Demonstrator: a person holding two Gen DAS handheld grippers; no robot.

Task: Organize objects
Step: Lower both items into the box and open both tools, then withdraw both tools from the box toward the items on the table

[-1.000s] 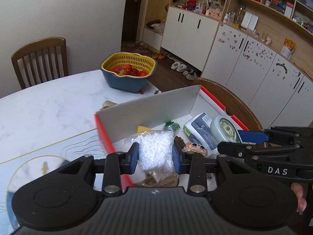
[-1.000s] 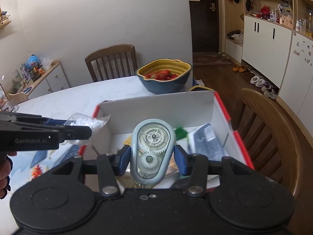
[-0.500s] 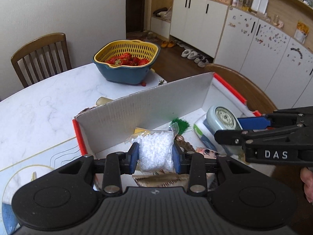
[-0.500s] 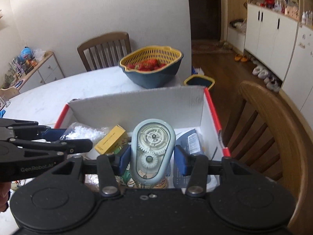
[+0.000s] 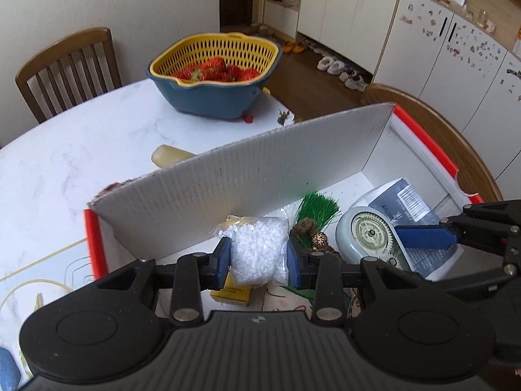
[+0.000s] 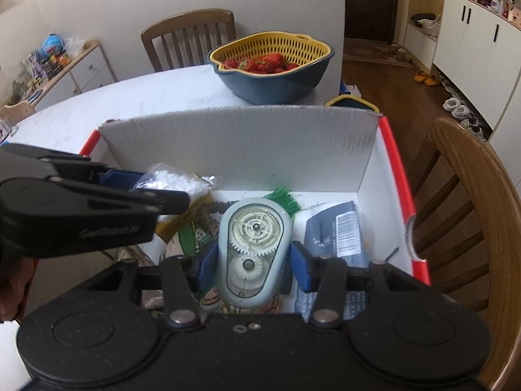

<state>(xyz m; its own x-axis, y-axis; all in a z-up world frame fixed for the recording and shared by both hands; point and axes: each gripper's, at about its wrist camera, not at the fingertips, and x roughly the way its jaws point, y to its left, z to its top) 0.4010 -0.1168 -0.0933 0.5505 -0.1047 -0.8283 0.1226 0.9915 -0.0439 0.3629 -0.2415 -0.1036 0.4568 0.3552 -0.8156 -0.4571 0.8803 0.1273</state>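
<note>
Cardboard box [image 6: 368,163] holding yellow carton [image 5: 232,293], green brush [image 5: 317,207], dark packet [image 6: 335,228]

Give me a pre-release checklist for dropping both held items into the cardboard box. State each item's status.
1. Left gripper clamped on the bag of white pellets: ok.
2. Right gripper clamped on the gear toy: ok.
3. Both items are over the cardboard box, inside its walls: ok.
4. Clear floor under the pellet bag: not ok, a yellow carton lies right below it.
5. Clear floor under the gear toy: not ok, a printed pouch and the blue packet crowd that spot.
6. Gap between each item and the contents below: cannot tell.
</note>
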